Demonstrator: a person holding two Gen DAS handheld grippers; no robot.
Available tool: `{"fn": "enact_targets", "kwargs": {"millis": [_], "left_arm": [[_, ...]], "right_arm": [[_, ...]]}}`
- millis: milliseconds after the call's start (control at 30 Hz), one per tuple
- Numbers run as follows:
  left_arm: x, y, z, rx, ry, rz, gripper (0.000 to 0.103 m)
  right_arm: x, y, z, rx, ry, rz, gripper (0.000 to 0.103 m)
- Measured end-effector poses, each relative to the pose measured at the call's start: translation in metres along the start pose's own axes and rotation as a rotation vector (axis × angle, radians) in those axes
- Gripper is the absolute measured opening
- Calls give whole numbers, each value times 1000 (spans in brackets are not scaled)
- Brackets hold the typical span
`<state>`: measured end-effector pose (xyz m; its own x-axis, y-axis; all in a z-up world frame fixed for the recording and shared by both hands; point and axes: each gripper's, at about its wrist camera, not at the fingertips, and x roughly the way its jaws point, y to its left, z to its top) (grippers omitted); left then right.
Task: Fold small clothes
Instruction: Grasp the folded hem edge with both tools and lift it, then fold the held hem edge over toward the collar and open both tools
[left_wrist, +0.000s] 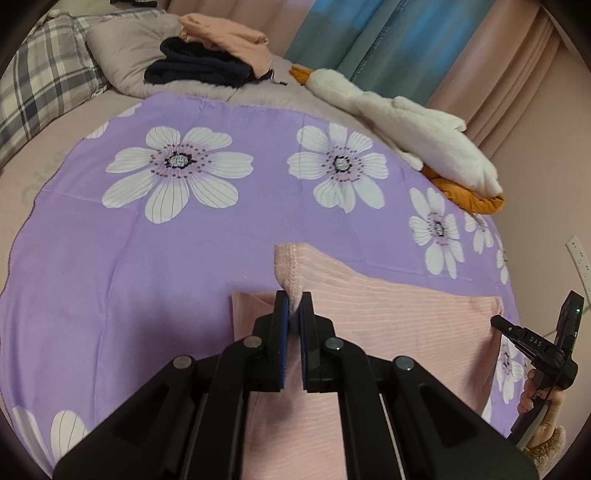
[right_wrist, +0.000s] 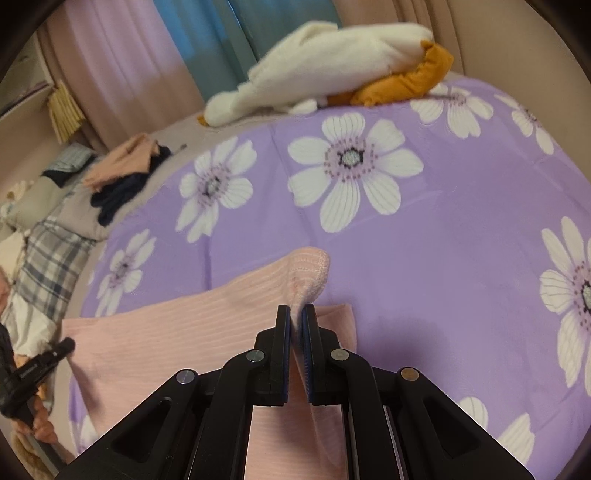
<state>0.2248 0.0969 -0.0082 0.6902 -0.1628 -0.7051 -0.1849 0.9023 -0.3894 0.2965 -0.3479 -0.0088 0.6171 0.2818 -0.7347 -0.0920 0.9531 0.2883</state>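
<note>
Both tongs, left tongs (left_wrist: 294, 306) and right tongs (right_wrist: 293, 319), pinch corners of the pink garment (left_wrist: 388, 325) lying on the purple flowered sheet (left_wrist: 147, 258). Carry both corners evenly, so its edges meet straight.

tongs: 2 (L (left_wrist: 293, 301), R (right_wrist: 295, 314)) | pink garment (left_wrist: 388, 317): 1 | plush goose (left_wrist: 424, 136): 1 | plaid pillow (left_wrist: 40, 88): 1

bed (left_wrist: 55, 177) | floral purple sheet (left_wrist: 110, 258) | pink, blue curtains (left_wrist: 369, 33)
</note>
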Motion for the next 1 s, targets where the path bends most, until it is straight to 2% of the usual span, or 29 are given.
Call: {"fn": "enact_targets", "kwargs": {"millis": [167, 367, 567, 800, 1000], "left_arm": [[34, 2, 8, 14, 43, 30, 5], [62, 10, 11, 13, 75, 64, 5], [93, 24, 3, 30, 143, 133, 6], [114, 36, -5, 14, 199, 162, 9], [117, 39, -9, 3, 186, 162, 11]], "right_arm": [[38, -2, 3, 7, 69, -50, 8], [63, -11, 0, 15, 108, -120, 8], [84, -22, -5, 46, 154, -115, 8], [93, -25, -9, 36, 166, -139, 8], [98, -27, -10, 41, 166, -145, 8]]}}
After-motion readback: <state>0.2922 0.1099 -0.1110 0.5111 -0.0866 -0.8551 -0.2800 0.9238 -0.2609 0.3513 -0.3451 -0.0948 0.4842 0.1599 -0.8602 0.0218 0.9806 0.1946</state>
